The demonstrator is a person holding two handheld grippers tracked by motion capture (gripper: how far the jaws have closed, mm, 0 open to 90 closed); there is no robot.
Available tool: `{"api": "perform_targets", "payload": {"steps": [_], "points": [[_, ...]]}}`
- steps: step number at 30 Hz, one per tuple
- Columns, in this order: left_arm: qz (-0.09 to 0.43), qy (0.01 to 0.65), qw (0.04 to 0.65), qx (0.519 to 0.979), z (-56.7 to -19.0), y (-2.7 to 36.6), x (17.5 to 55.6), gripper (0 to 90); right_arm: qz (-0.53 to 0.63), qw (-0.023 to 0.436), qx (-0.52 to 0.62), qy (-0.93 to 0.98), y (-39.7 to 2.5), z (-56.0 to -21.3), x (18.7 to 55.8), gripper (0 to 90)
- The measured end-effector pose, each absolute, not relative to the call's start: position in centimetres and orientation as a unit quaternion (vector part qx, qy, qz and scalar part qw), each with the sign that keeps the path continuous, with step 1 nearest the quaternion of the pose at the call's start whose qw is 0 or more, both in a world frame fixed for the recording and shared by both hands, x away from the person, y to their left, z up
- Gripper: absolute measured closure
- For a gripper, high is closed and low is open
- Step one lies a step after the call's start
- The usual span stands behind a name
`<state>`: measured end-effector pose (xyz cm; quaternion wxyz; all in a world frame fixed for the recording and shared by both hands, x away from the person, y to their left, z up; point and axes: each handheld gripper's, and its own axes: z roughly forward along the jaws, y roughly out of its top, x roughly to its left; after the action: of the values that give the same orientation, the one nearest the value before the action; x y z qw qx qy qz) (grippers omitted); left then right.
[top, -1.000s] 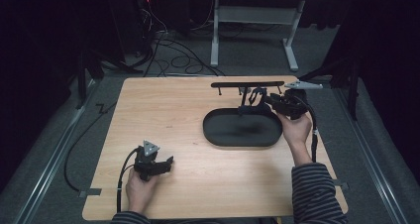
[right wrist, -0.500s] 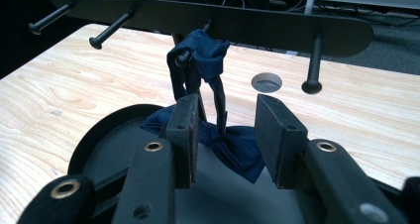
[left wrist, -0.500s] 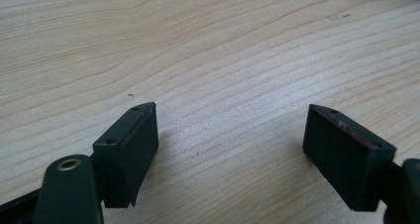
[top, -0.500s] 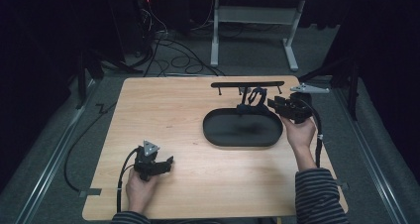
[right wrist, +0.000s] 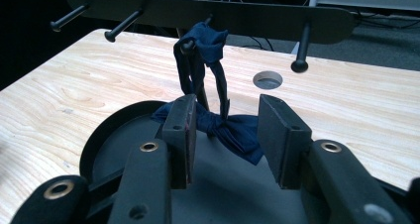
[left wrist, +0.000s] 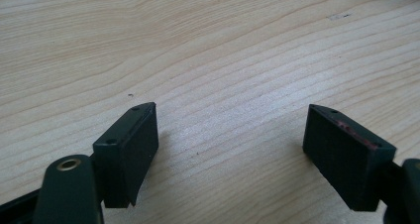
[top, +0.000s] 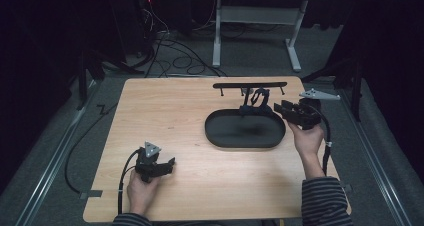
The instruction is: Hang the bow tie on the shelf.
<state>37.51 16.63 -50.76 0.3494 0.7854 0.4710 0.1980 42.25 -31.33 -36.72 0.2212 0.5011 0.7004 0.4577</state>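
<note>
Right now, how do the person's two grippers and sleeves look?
Both the left gripper and the right gripper are black, with two blocky jaws, a grey three-cornered plate on top and a trailing black cable. The right-hand sleeve is dark with thin stripes.

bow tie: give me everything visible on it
The bow tie is dark navy cloth, a knotted bow with a thin strap. The strap loops up over one peg of the black rack, so the bow hangs low at the black tray's far rim. The right gripper's open jaws flank the bow, not yet closed on it.
</note>
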Motion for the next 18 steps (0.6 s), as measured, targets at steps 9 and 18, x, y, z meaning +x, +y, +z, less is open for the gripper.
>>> {"api": "perform_targets", "payload": {"steps": [9, 18], "points": [[0.198, 0.471, 0.350, 0.786, -50.8, 16.6, 37.5, 22.0, 0.466, 0.220, 0.499, 0.696, -31.5, -36.9, 41.4, 61.2], [0.198, 0.471, 0.349, 0.786, -50.8, 16.6, 37.5, 22.0, 0.470, 0.215, 0.500, 0.695, -31.7, -37.4, 40.7, 60.7]]}}
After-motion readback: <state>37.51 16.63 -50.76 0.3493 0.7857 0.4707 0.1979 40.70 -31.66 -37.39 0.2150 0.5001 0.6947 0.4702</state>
